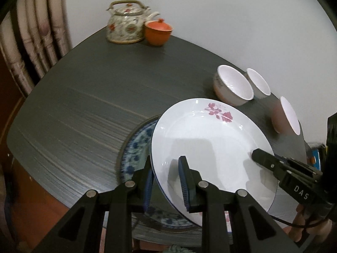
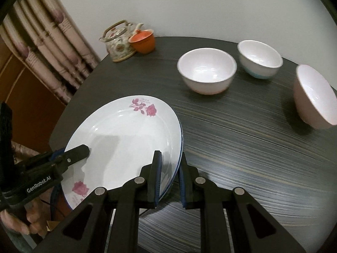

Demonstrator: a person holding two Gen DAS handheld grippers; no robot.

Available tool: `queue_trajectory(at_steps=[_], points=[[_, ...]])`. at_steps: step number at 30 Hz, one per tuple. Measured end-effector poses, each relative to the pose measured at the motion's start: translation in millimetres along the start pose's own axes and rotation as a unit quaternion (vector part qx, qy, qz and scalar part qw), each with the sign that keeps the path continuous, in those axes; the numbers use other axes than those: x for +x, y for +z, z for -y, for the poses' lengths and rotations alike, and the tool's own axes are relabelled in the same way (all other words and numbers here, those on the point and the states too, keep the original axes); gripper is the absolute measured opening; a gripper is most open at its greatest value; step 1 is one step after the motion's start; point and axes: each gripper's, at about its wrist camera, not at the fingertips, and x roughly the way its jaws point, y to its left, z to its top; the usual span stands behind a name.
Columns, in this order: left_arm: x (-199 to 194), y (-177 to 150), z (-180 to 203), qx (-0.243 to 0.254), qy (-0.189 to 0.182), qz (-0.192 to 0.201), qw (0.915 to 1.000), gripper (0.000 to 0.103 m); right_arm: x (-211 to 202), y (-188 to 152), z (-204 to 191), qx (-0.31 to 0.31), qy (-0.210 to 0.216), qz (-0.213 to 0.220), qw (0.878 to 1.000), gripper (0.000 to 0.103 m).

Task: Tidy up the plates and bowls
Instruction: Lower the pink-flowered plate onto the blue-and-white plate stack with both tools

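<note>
I hold the white rose plate (image 1: 210, 147) by opposite rims: my left claw (image 1: 166, 181) is clamped on its near-left edge, my right claw (image 2: 169, 181) on its right edge. Just below and left of my left claw lies a blue patterned plate (image 1: 134, 158), so the stacking looks under way but unfinished. Three bowls (image 2: 207, 73) stand apart beyond my right claw, not yet nested. The table (image 2: 242, 147) is dark.
</note>
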Motion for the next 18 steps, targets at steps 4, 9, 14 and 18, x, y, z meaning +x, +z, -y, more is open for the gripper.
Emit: queue_trajectory(at_steps=[4, 9, 14, 18], points=[[3.6, -0.7, -14.4, -0.014, 0.003, -0.005, 0.9999, 0.023, 11.9, 0.9, -10.1, -0.008, 0.003, -0.012, 1.0, 0.015], [7.3, -2.0, -27.2, -0.021, 0.006, -0.01, 0.9997, 0.023, 23.4, 5.0, -18.3, -0.017, 0.002, -0.018, 1.0, 0.015], [19.8, -3.1, -30.1, -0.018, 0.01, -0.025, 0.9995, 0.023, 32.4, 3.0, -18.1, -0.015, 0.001, -0.029, 0.999, 0.015], [26.9, -3.7, -31.6, -0.021, 0.012, -0.033, 0.9992, 0.022, 39.4, 1.5, -15.7, -0.012, 0.0, -0.037, 0.999, 0.015]])
